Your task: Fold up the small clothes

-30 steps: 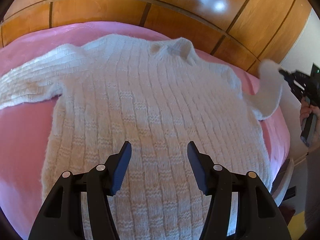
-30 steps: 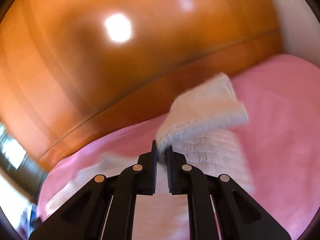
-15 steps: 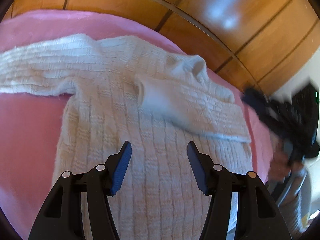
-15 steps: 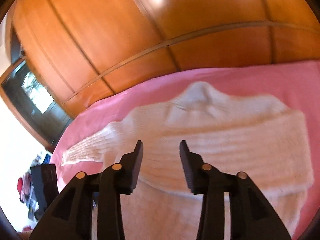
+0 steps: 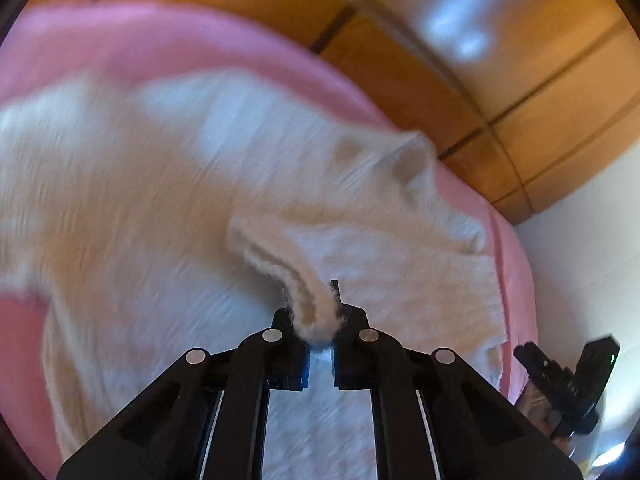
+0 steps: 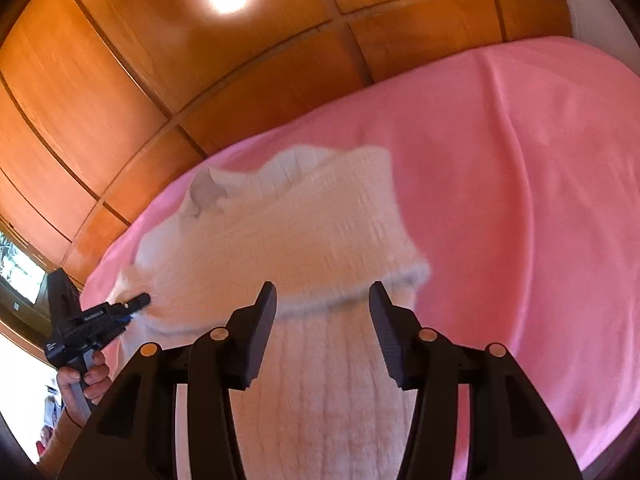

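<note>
A white knitted sweater (image 5: 140, 220) lies flat on a pink bed cover (image 5: 160, 44). Its right sleeve (image 5: 380, 264) is folded across the chest. My left gripper (image 5: 320, 320) is shut on that sleeve's cuff and holds it just above the sweater's body. In the right wrist view the sweater (image 6: 288, 240) lies ahead with the folded sleeve across it. My right gripper (image 6: 322, 308) is open and empty, above the sweater's lower body. The left gripper also shows in the right wrist view (image 6: 136, 302), at the sleeve's end. The left wrist view is blurred.
A wooden panelled wardrobe (image 6: 160, 60) stands behind the bed. Bare pink cover (image 6: 520, 180) spreads to the right of the sweater. A white wall (image 5: 580, 260) is beyond the bed's right edge. The right gripper (image 5: 568, 380) shows at the left view's lower right.
My right gripper laid the right sleeve over the chest, let go and opened. My left gripper moved forward and shut on the sleeve's cuff.
</note>
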`<state>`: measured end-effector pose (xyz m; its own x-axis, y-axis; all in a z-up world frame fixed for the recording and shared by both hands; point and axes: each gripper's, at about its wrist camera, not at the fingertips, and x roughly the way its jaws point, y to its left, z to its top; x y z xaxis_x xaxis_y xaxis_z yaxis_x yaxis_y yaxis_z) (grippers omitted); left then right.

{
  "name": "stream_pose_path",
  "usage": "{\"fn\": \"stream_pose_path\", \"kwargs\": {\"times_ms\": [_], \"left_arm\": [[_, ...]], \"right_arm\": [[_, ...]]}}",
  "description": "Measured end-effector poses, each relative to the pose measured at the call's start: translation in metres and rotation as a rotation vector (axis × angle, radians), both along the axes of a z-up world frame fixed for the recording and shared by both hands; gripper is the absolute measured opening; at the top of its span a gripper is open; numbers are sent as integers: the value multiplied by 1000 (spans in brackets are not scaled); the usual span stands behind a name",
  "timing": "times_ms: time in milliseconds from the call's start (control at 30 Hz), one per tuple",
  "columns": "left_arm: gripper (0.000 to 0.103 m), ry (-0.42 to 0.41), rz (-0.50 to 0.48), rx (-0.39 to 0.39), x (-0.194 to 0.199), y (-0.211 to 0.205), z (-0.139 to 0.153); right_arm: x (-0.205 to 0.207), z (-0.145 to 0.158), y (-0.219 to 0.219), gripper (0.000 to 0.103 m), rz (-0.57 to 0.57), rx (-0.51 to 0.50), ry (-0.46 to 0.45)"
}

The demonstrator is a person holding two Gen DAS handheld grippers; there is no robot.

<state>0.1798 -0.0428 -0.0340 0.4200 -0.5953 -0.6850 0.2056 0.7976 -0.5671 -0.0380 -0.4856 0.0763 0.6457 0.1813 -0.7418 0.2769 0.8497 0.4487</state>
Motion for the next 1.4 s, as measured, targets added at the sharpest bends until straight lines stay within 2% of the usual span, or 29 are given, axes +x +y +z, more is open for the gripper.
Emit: {"fn": "stream_pose_path", "kwargs": {"times_ms": [100,200,267,333,400,433,500,600,633,667,700,733,800,867,900,933,1033,1167,1267,1333,1400], "left_arm": [[6,-125,-5,-49,6,-1,41],[6,-238,10,-6,6,2,65],[6,-230,29,98,12,2,55],[6,-152,37,240,23,-4,22],[12,-62,29,347,28,-7,-11],[14,-66,29,350,25,-6,-25],[14,-123,44,342,18,-6,-27],[15,-98,84,321,15,0,-21],[23,-91,105,304,11,6,-17],[38,-94,125,295,3,15,-15],[44,-97,151,289,-2,23,-13],[49,-97,181,286,-9,34,-11],[48,-86,208,262,-19,51,-11],[48,-73,240,220,-30,79,-8],[48,-63,269,197,-37,97,-6],[48,-42,319,188,-43,116,-5],[48,-3,428,107,-61,175,-6],[49,12,598,51,-84,249,-9],[56,44,782,-12,-103,313,-14],[57,48,893,-33,-113,351,-16],[57,76,965,-73,-118,378,-20]], "right_arm": [[26,7,10,48,35,-21,-31],[62,-3,28,51,39,-91,-12],[78,-24,33,54,17,-130,49],[87,-53,40,55,-5,-174,117],[83,-62,48,57,-23,-246,81],[81,-60,54,57,-30,-282,77],[78,-62,57,57,-36,-310,71],[78,-62,59,60,-29,-332,79],[78,-62,60,61,-25,-338,80],[77,-62,59,63,-22,-337,76],[76,-62,58,63,-23,-331,73],[76,-63,58,64,-23,-324,71],[75,-63,56,65,-21,-322,72],[75,-63,56,73,-3,-309,66],[76,-64,56,83,16,-295,61],[79,-65,58,93,48,-278,59],[83,-64,68,93,59,-325,74],[82,-65,71,94,55,-342,77],[80,-65,72,95,53,-346,77],[80,-64,73,95,50,-354,77],[82,-64,75,96,48,-358,79]]}}
